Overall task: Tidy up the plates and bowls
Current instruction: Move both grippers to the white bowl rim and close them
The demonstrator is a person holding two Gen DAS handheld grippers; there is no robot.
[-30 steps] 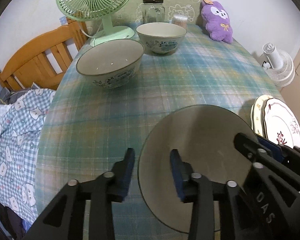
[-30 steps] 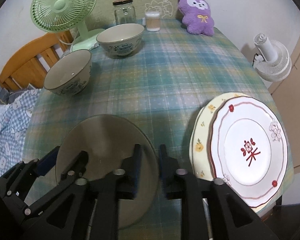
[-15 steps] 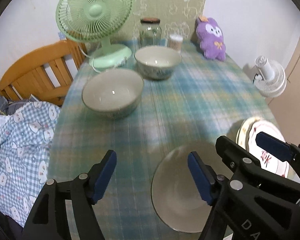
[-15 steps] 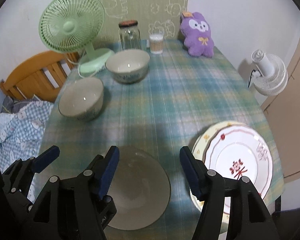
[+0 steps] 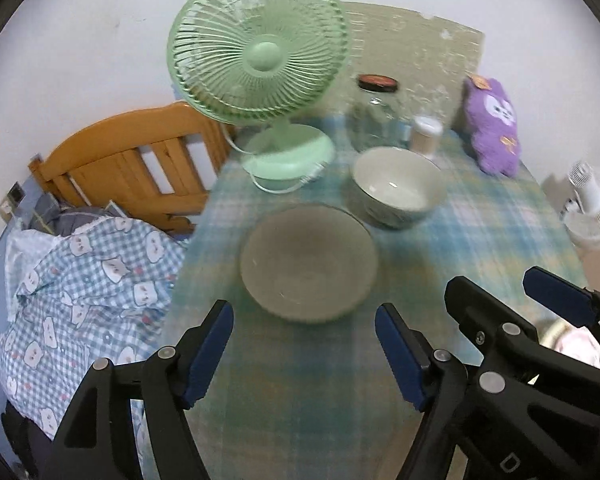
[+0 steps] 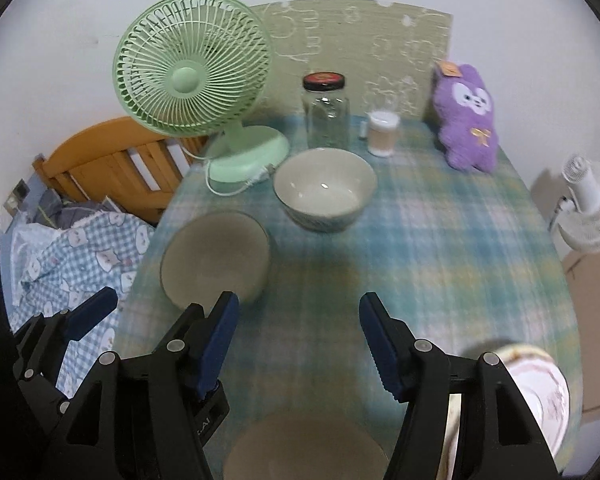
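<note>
In the left wrist view, the left gripper [image 5: 304,344] now hangs with its jaws wide and empty. A second ago they stood narrow at the rim of the grey plate; that plate has dropped out of this view. The near bowl [image 5: 309,261] lies just ahead of the gripper, in front of the green fan [image 5: 260,48], with the far bowl [image 5: 398,186] beside it and apart. In the right wrist view, the right gripper [image 6: 298,340] has also opened wide and pulled back; the grey plate [image 6: 306,450] rests free on the tablecloth [image 6: 440,260] below it, and the patterned plates [image 6: 540,392] sit well to the right of the fan. The plate looks released short of that stack, so I judge the bowls come next.
</note>
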